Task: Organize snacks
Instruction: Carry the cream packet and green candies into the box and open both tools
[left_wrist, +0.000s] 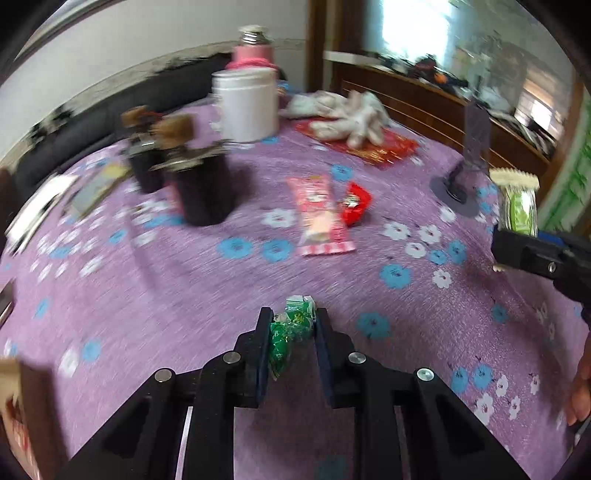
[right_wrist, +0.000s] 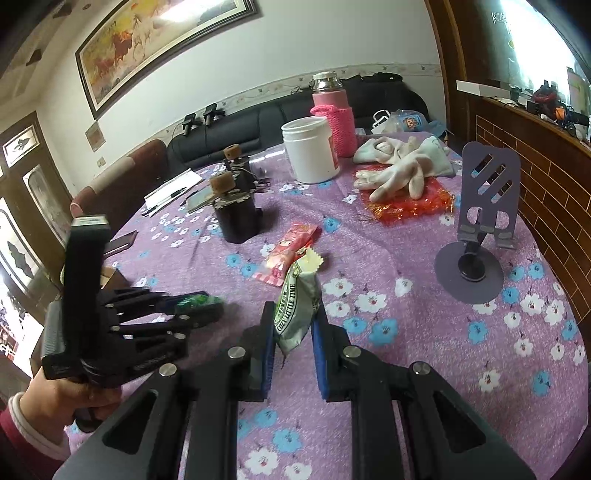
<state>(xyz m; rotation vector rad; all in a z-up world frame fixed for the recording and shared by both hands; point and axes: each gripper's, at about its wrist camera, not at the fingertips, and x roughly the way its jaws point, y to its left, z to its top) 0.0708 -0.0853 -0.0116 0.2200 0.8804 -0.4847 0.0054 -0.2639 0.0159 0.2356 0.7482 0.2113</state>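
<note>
Left gripper (left_wrist: 291, 321): jaws closed tight on the green candy packet (left_wrist: 290, 328); the packet sits between the 2 fingertips, its crinkled top poking out past them, just above the purple floral tablecloth (left_wrist: 184, 295).
Right gripper (right_wrist: 293, 314): jaws clamped on the pale green snack pouch (right_wrist: 299, 310); the pouch stands upright between the pads, its zigzag sealed edge above the tips, lifted clear of the tablecloth.
Left hand (right_wrist: 55, 398): wrapped round the left gripper's handle from below, gripper angled down toward the tablecloth; red sleeve with a pale cuff at the wrist.
Right hand pose: gripper tilted down, less steeply; only fingertips visible at the frame edge in the left wrist view.
Pink snack packet (left_wrist: 319, 218): flat on the tablecloth, near its middle; long, glossy, striped end.
Red candy (left_wrist: 354, 205): touching the pink packet's side; small, shiny wrapper.
White jar (right_wrist: 310, 149): at the tablecloth's far side; smooth plastic, open top.
Phone stand (right_wrist: 476, 229): on the tablecloth's right part; grey-purple metal, round base, slotted back.
</note>
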